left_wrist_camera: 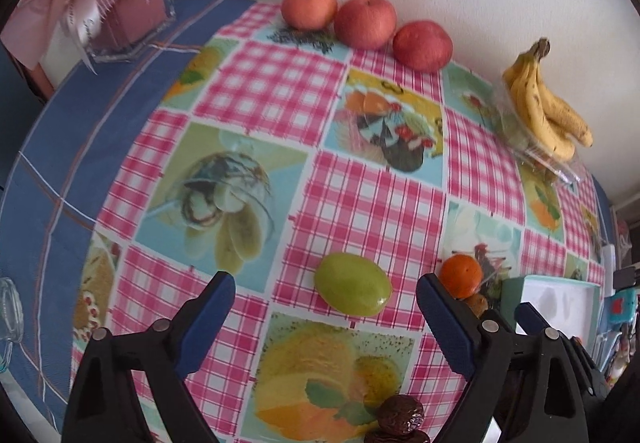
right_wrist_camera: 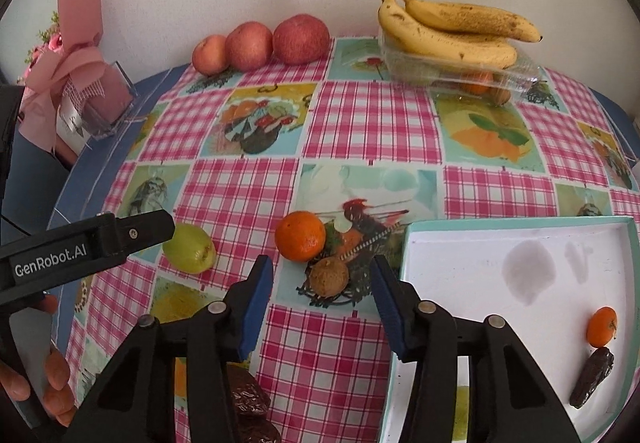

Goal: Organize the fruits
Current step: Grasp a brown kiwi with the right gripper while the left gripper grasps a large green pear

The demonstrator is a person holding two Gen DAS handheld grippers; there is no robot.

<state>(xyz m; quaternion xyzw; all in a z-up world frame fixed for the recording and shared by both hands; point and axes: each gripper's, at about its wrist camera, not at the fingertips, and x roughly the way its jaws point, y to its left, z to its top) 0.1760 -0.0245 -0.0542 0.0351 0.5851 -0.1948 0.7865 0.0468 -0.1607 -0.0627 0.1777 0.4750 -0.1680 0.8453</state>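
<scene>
While the left gripper (left_wrist_camera: 326,317) hangs wide open, the green grape (left_wrist_camera: 353,282) lies on the table (left_wrist_camera: 360,203) just ahead between its jaws, long axis crosswise. The right gripper (right_wrist_camera: 323,297), also open, faces the walnut (right_wrist_camera: 329,277).

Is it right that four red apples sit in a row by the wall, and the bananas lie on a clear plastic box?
Not quite. There are three red apples in the row by the wall, not four; both wrist views show it. The bananas do lie on the clear plastic box.
</scene>
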